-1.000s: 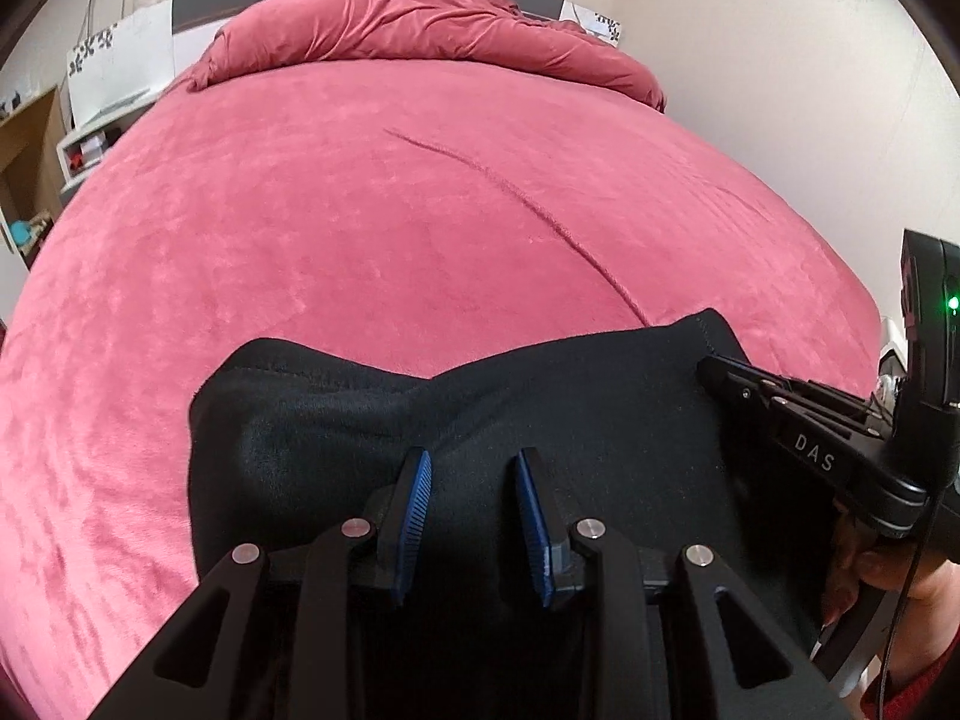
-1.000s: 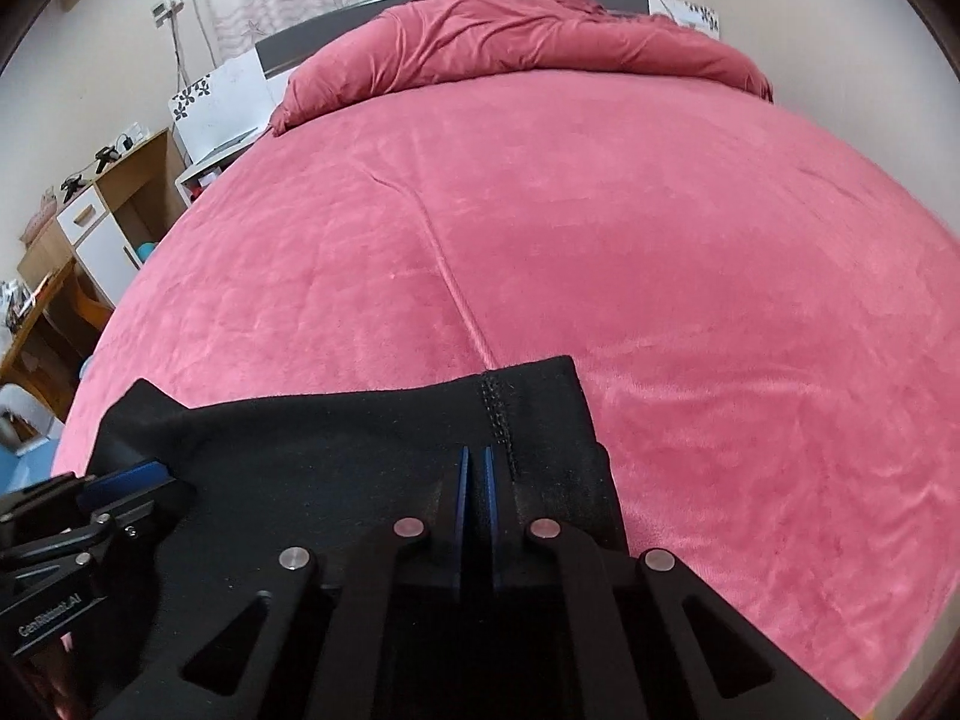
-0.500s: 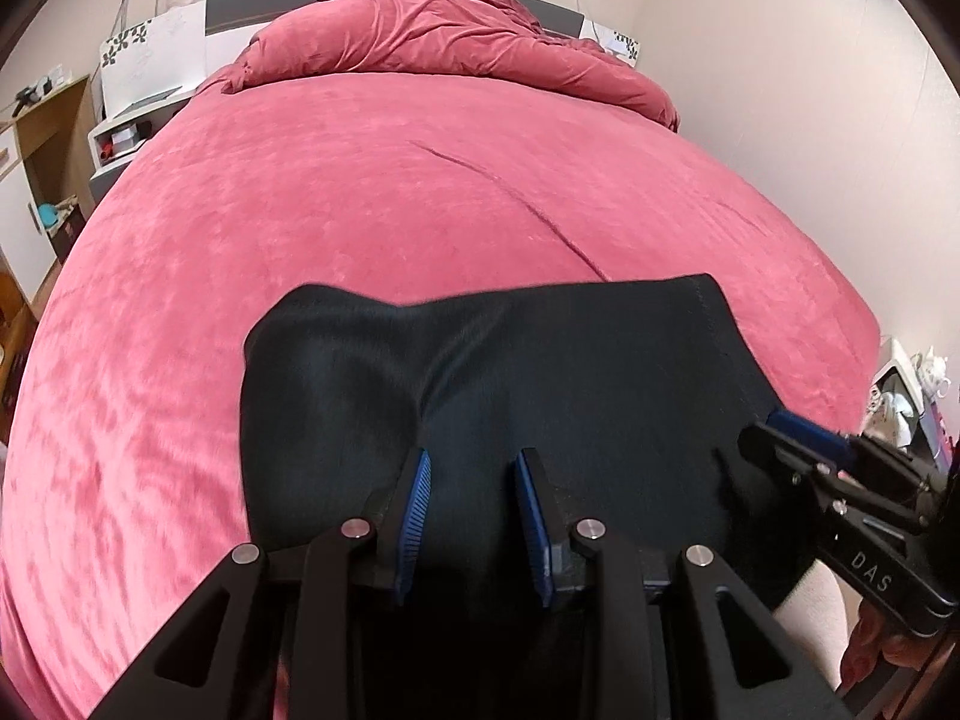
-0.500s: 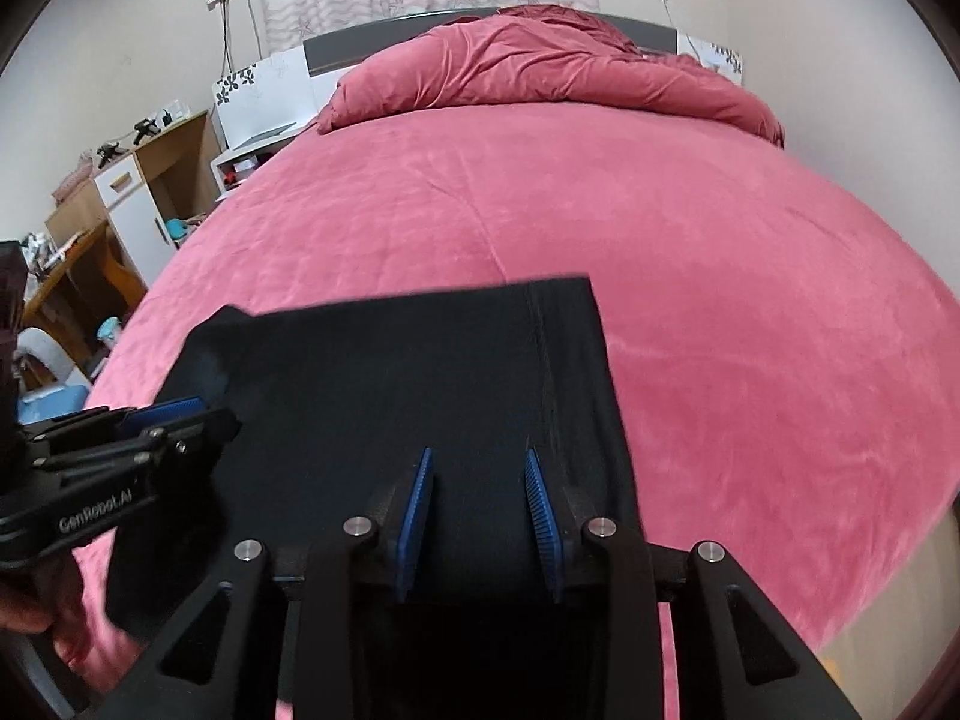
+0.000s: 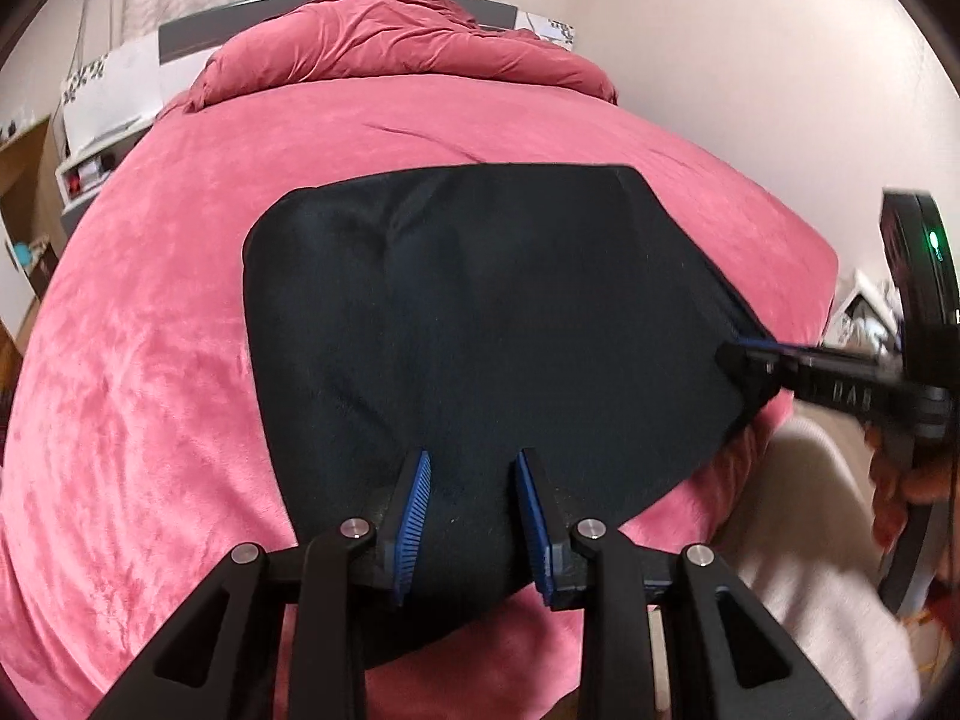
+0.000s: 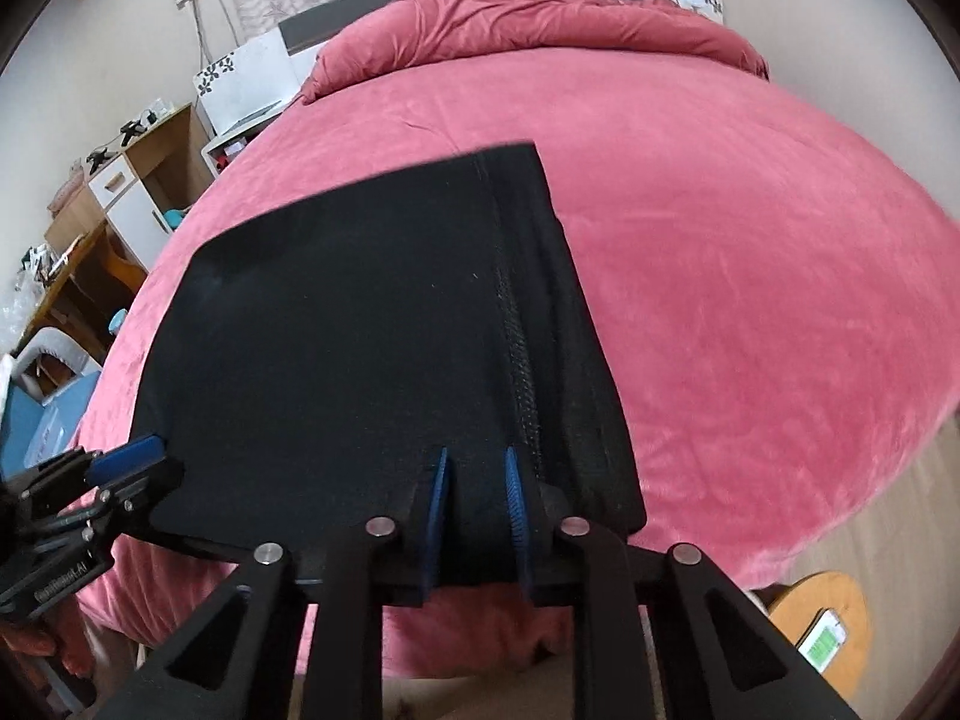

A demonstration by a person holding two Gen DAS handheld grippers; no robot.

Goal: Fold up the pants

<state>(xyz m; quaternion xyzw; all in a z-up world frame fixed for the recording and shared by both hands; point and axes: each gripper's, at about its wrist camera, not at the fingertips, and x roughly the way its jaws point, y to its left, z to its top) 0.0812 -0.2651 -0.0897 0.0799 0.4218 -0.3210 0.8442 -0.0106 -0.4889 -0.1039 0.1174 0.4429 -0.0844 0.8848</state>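
black pants (image 5: 492,324), folded into a flat, roughly rectangular stack, lie on the pink bed cover (image 5: 150,360) at the near edge of the bed, reaching toward its middle. a stitched seam (image 6: 519,360) runs along the stack near its right edge in the right wrist view.

left gripper (image 5: 471,516): blue pads (image 5: 414,510) parted to a moderate gap, black cloth showing between them at the near edge of the pants. whether the pads touch the cloth cannot be told. in the right wrist view this gripper (image 6: 129,468) sits at the near left corner of the stack; white lettering on its body is blurred, reads partly "...robot.ai".

right gripper (image 6: 477,510): pads parted to a narrower gap, black cloth between them beside the seam; no clear pinch visible. in the left wrist view it (image 5: 750,354) meets the right edge of the pants; label on its arm reads "das", blurred. a green light (image 5: 934,238) glows on its round body.

rumpled pink duvet (image 6: 540,12) at the far end of the bed. phone with a green screen (image 6: 825,639) on a round wooden stool (image 6: 840,606) by the near right corner.
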